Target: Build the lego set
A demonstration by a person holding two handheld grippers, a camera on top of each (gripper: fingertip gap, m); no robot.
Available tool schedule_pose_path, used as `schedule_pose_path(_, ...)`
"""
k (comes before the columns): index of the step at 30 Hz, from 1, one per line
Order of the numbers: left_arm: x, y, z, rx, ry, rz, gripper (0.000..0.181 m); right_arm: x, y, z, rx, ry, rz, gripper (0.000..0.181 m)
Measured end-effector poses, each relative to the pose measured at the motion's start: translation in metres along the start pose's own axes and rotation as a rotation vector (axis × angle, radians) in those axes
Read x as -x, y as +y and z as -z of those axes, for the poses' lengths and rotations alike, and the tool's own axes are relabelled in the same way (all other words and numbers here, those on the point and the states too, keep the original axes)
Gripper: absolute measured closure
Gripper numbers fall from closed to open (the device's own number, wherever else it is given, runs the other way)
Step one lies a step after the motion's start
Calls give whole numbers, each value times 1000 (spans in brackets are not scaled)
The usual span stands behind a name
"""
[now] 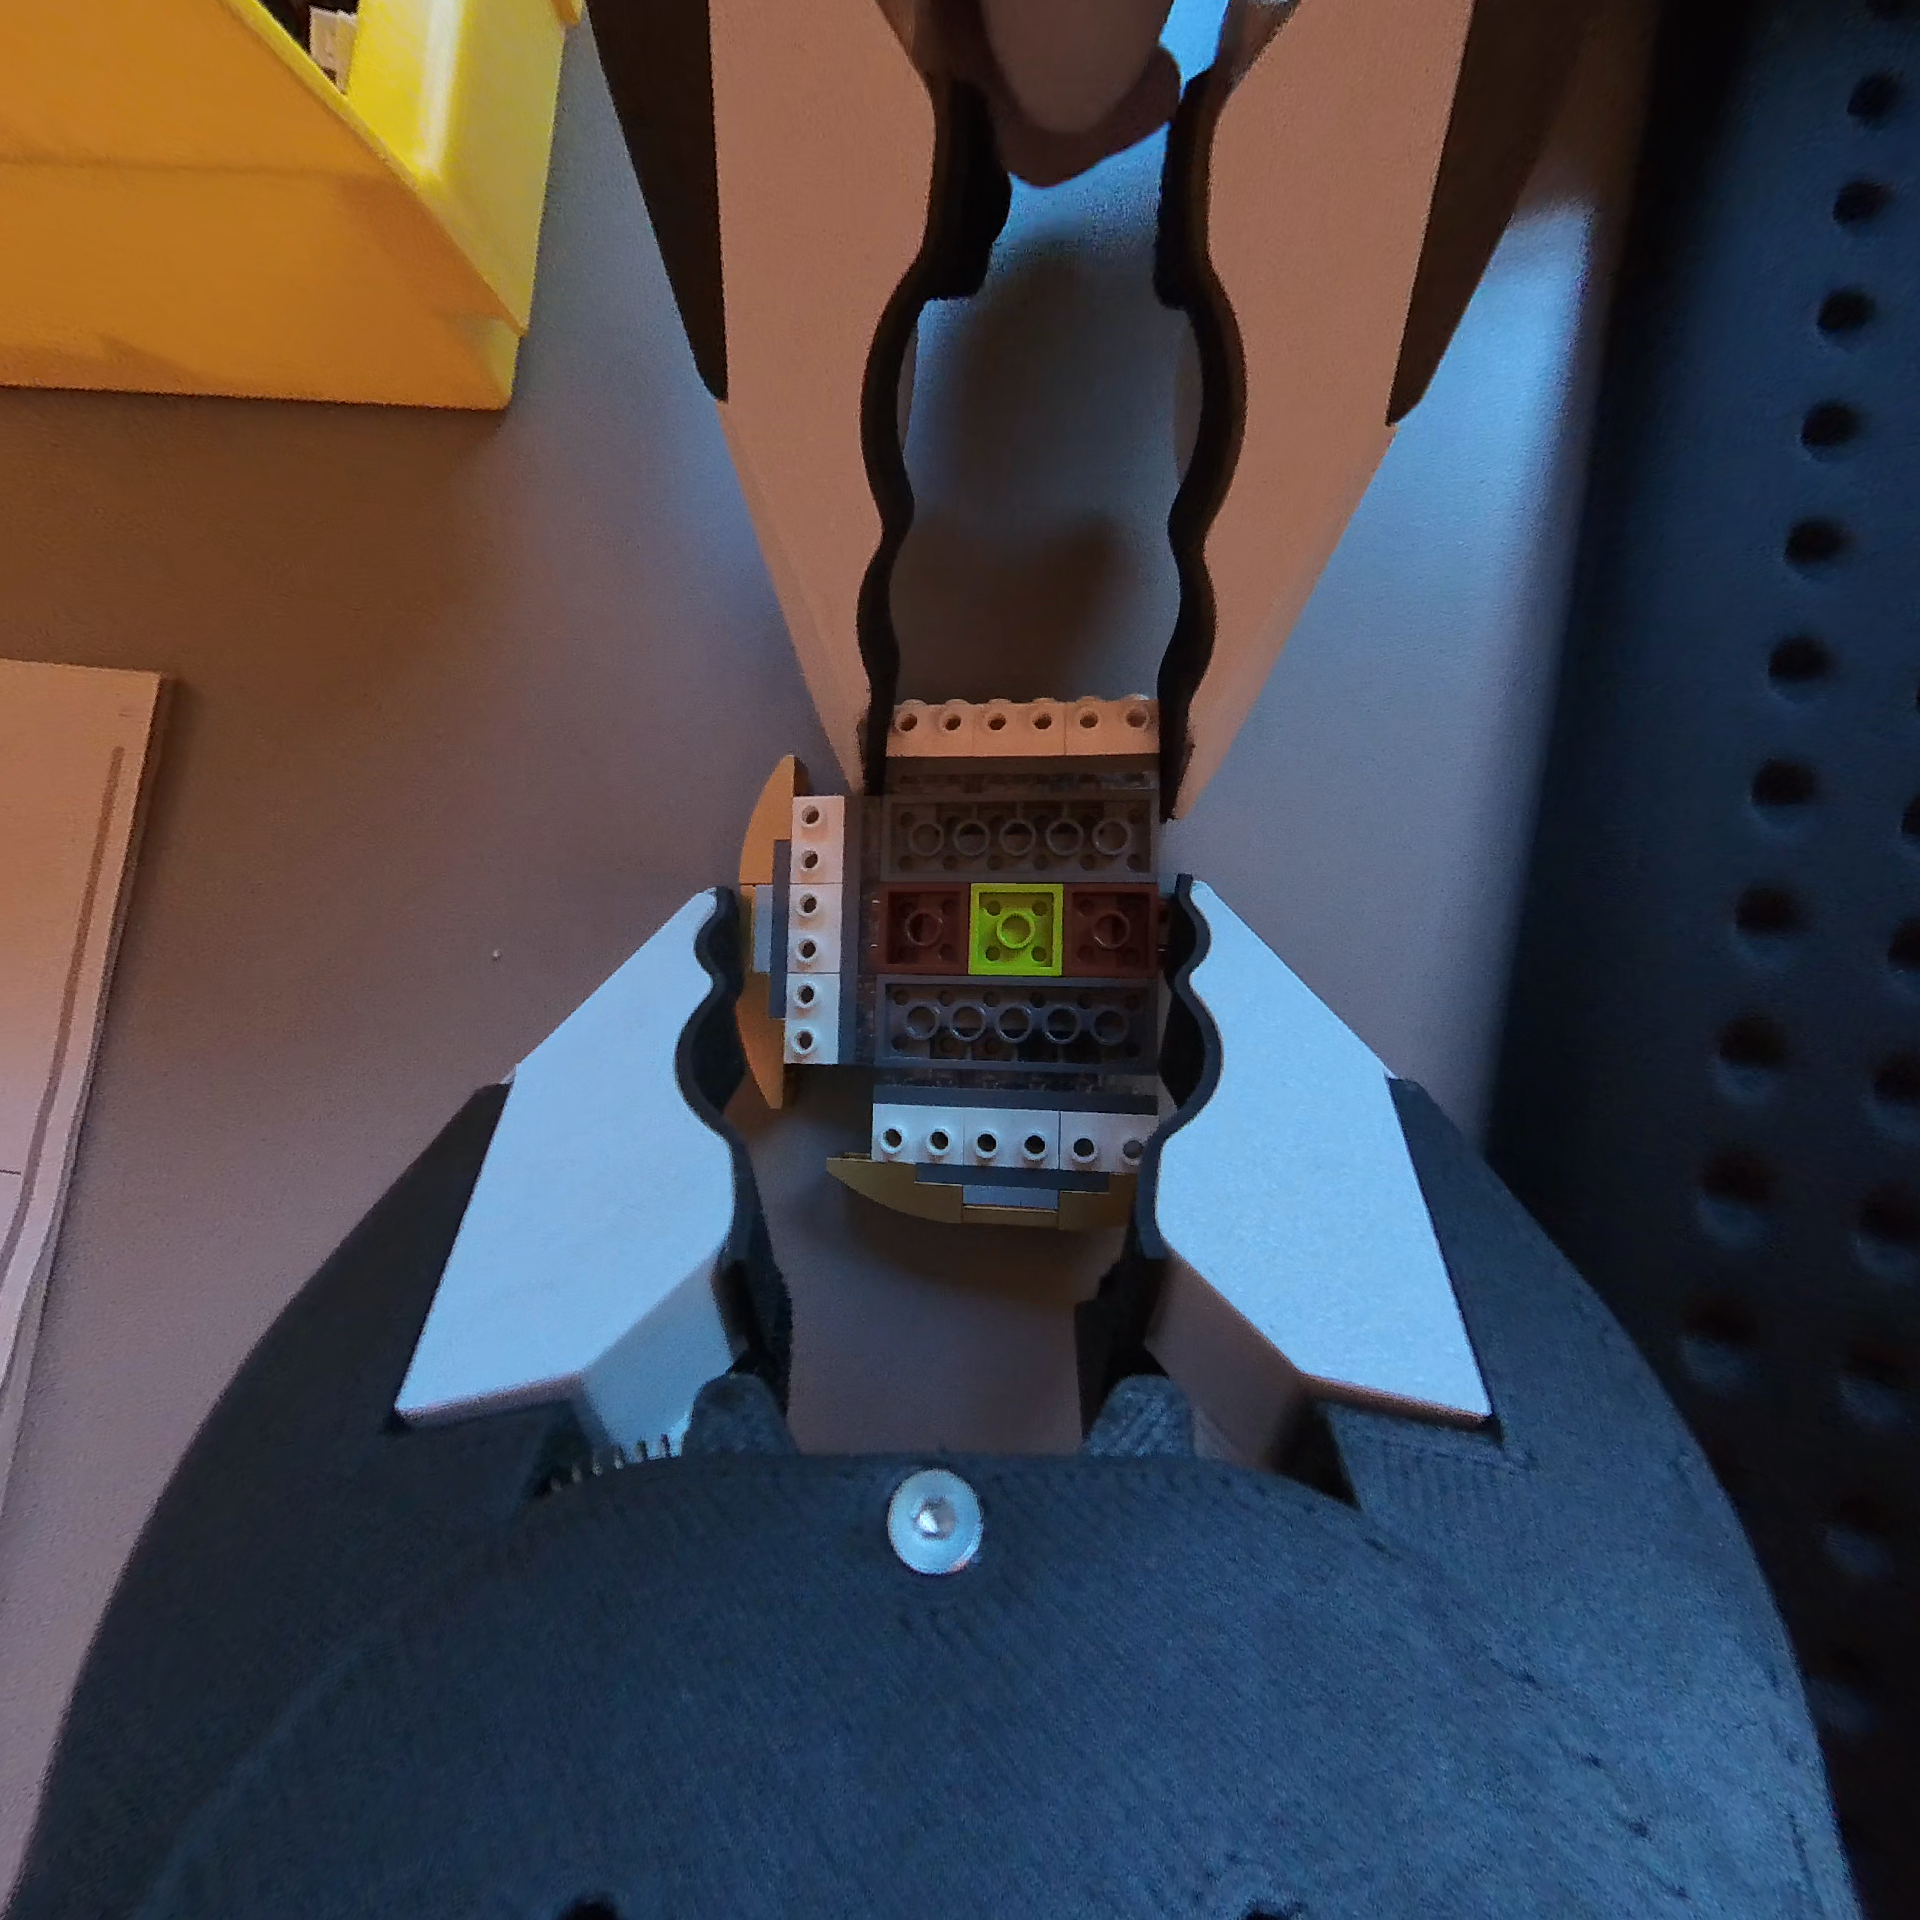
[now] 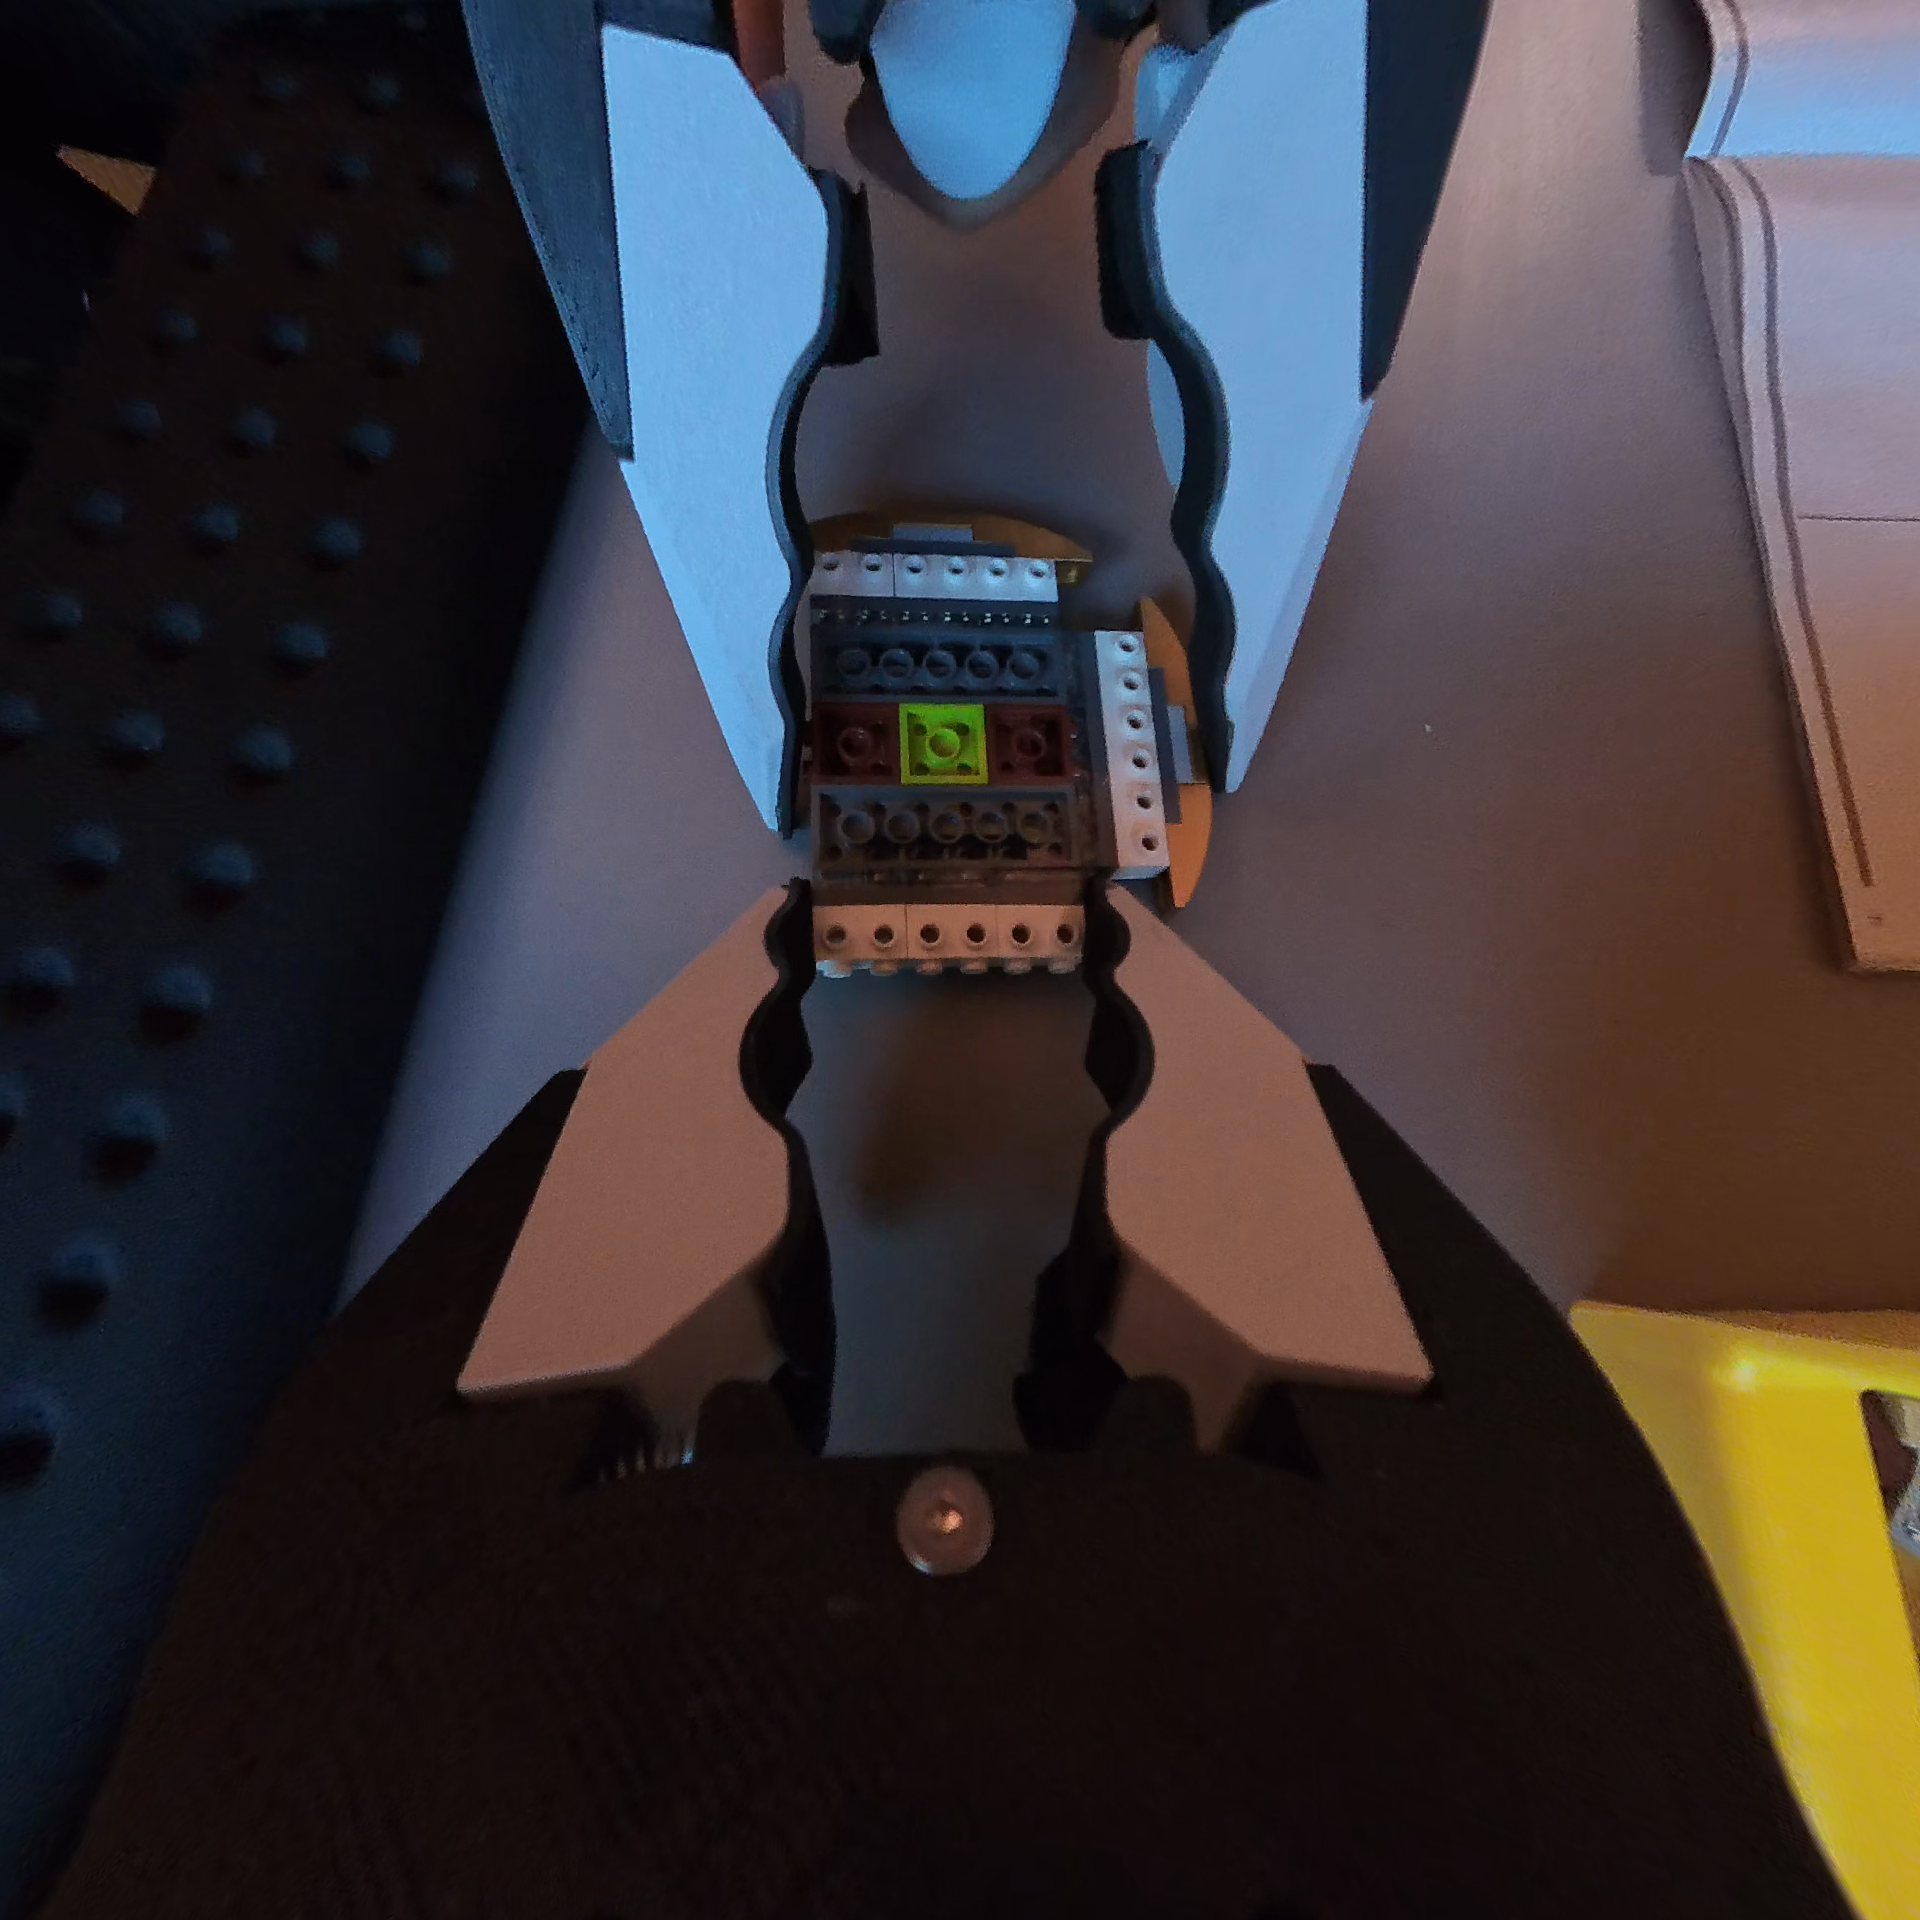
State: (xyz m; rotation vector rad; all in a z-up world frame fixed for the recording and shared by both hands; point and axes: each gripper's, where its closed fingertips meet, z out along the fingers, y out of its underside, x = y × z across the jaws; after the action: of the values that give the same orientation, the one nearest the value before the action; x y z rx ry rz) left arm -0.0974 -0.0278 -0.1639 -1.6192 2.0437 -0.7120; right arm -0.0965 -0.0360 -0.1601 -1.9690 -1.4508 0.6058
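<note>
The lego model [image 1: 1013, 1023] is a blocky build seen from its underside: grey plates, two brown plates, a lime plate [image 1: 1015, 928] in the middle, white and beige studded bricks on the edges, and tan curved pieces. My left gripper [image 1: 953, 904] is shut on its two sides. My right gripper [image 1: 1023, 758] comes from the far side and clamps the beige end row [image 1: 1018, 720]. In the right wrist view, my right gripper [image 2: 945, 914] grips that beige row [image 2: 948, 935] of the model [image 2: 945, 821], and the left gripper [image 2: 1003, 769] holds its sides. I cannot tell whether the model touches the table.
A yellow bin [image 1: 260, 208] stands at the far left and also shows in the right wrist view [image 2: 1766, 1558]. A dark studded mat [image 1: 1766, 831] runs along the right side and appears again in the right wrist view [image 2: 208, 727]. A pale booklet [image 1: 62, 935] lies on the left; it shows too in the right wrist view [image 2: 1818, 520]. Less than 4 cm separates the two grippers' tips.
</note>
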Motion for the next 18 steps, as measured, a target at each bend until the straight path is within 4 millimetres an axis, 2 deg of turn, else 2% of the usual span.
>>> schedule_pose_path(9, -10, -2, 1, -42, 70, -10, 100, 10, 1, 4, -39, -76, -13, 131)
schedule_pose_path(12, -10, 5, 4, -21, 58, -63, 100, 17, 6, 7, -31, -122, 7, 131)
schedule_pose_path(18, -5, 3, 4, -43, 46, -11, 100, -1, 10, 11, -46, -40, -29, 131)
